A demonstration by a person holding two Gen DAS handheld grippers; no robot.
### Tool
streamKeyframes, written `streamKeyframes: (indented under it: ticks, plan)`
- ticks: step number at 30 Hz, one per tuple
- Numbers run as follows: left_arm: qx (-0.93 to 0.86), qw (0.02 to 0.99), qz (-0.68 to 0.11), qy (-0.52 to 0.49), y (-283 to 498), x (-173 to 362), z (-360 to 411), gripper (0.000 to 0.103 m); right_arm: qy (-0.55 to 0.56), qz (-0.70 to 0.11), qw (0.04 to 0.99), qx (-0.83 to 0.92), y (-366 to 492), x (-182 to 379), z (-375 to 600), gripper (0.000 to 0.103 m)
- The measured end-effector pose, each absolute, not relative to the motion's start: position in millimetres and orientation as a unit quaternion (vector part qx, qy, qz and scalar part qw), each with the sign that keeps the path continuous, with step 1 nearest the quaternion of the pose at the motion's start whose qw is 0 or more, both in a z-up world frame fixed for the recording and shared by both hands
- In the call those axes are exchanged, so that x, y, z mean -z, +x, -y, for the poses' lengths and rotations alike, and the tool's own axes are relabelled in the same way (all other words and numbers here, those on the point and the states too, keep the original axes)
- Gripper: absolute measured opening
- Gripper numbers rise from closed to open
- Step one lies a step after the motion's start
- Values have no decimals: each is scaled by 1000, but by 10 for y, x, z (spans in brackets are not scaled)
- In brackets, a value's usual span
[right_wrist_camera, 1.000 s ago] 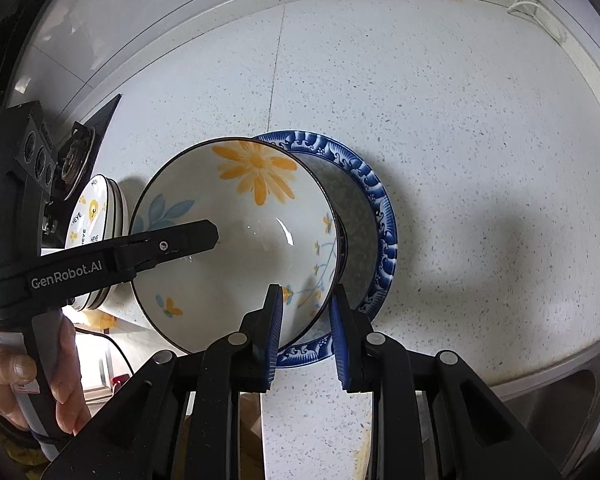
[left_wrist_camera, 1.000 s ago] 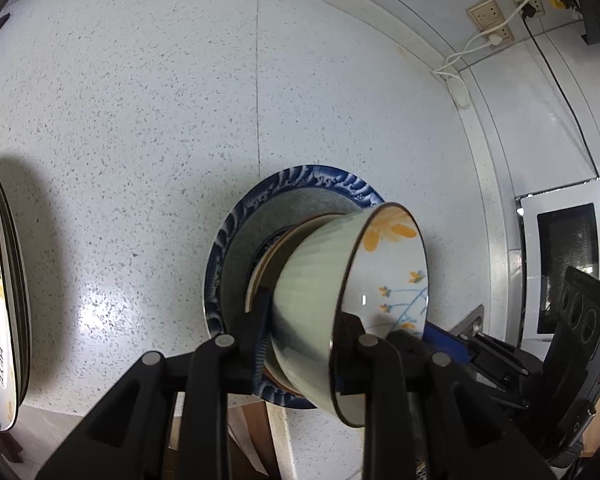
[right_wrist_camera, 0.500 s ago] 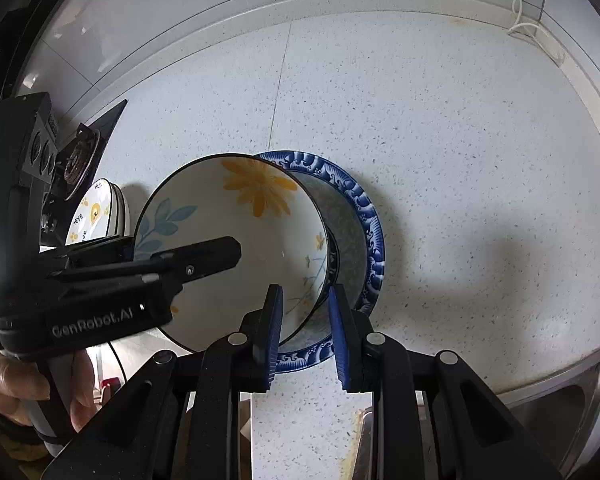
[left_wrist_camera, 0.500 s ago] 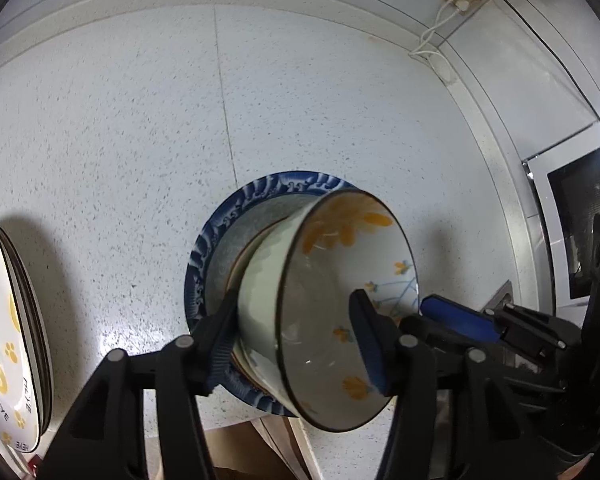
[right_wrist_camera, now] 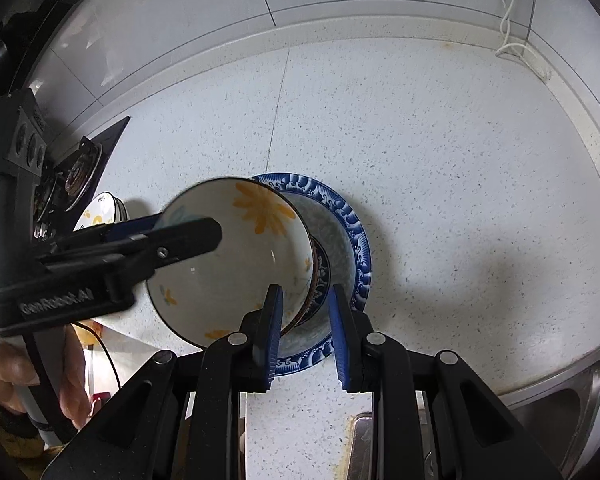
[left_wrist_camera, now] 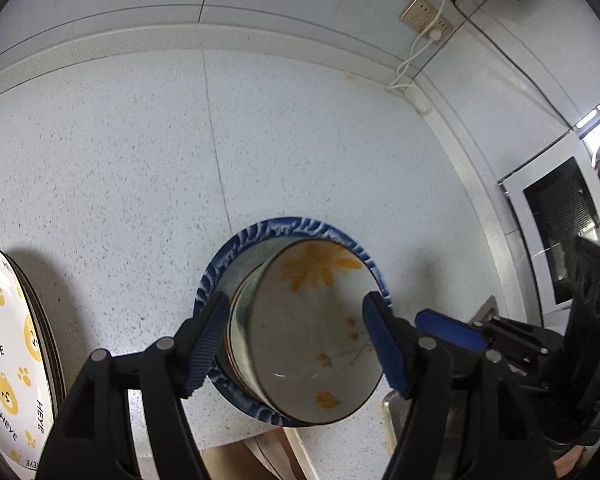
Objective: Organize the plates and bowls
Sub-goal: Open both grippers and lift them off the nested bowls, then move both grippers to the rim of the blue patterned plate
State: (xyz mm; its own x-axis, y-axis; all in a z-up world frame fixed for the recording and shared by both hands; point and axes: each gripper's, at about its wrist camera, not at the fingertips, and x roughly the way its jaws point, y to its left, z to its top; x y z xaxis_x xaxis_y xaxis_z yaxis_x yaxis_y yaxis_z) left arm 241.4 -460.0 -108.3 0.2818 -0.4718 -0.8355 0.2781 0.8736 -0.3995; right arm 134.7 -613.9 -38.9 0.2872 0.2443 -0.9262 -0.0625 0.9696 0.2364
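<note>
A white bowl with orange flowers [left_wrist_camera: 304, 332] [right_wrist_camera: 236, 256] sits tilted on stacked bowls inside a blue-rimmed plate [left_wrist_camera: 300, 226] [right_wrist_camera: 356, 240] on the speckled counter. My left gripper [left_wrist_camera: 296, 340] is open, its fingers standing wide on either side of the flowered bowl without gripping it. My right gripper [right_wrist_camera: 306, 336] is partly open at the near rim of the bowl stack, its left finger over the flowered bowl's edge. The left gripper also shows in the right wrist view [right_wrist_camera: 160, 240], reaching over the bowl.
A stack of white bear-print plates [left_wrist_camera: 8, 356] [right_wrist_camera: 100, 212] lies to the left. A stove [right_wrist_camera: 72, 172] is at the far left, a sink [right_wrist_camera: 560, 392] at the right, a microwave [left_wrist_camera: 560, 232] beyond. Wall sockets and a white cable [left_wrist_camera: 420, 44] are at the back.
My left gripper let go of the flowered bowl and opened wide. The bowl settled from steeply tilted onto the stack. My right gripper's jaws widened and both grippers drew back.
</note>
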Motion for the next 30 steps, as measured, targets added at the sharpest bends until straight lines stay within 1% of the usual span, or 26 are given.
streamKeyframes:
  ticks: [6,9,10,11,12,13,14,15,17,18,19,20,22,23,24,27,30]
  plan:
    - [244,805,-531,-105,2301,913,4417,68,86,-552,825,-87,1180,169,6197,21]
    - [247,815,-515,-95,2172,813,4302,69,96,-530,839,-86,1081,32,6247,22]
    - [250,818,-510,-93,2124,776,4272,70,100,-520,844,-83,1029,-28,6274,22]
    - [253,820,-505,-91,2072,743,4221,74,102,-514,848,-81,995,-68,6287,22]
    - [257,822,-500,-91,2023,721,4177,79,101,-506,853,-77,940,-117,6303,25]
    - [262,823,-496,-87,1966,699,4124,81,100,-500,857,-73,899,-149,6311,28]
    - [268,823,-493,-86,1921,680,4088,84,97,-494,862,-67,840,-186,6321,33]
    - [276,824,-488,-87,1861,661,4039,89,94,-488,866,-63,795,-214,6322,36]
    - [287,824,-481,-88,1764,627,3970,94,93,-474,873,-62,684,-284,6343,39]
    - [293,825,-475,-89,1711,613,3926,100,94,-469,876,-63,652,-307,6351,43]
    - [298,828,-466,-93,1660,600,3880,102,95,-460,881,-63,583,-335,6355,46]
    - [298,834,-452,-102,1610,587,3820,103,95,-451,885,-64,530,-362,6361,48]
    - [292,846,-428,-125,1509,562,3691,103,98,-432,894,-69,417,-410,6368,48]
    - [293,846,-425,-132,1486,561,3645,103,99,-426,896,-71,370,-427,6356,49]
    - [295,844,-429,-133,1464,561,3610,103,98,-422,899,-72,307,-442,6352,53]
    - [292,850,-429,-94,1348,558,3619,103,89,-419,900,-74,210,-428,6289,58]
    - [272,854,-436,-80,1269,629,3629,103,90,-427,896,-79,166,-377,6252,58]
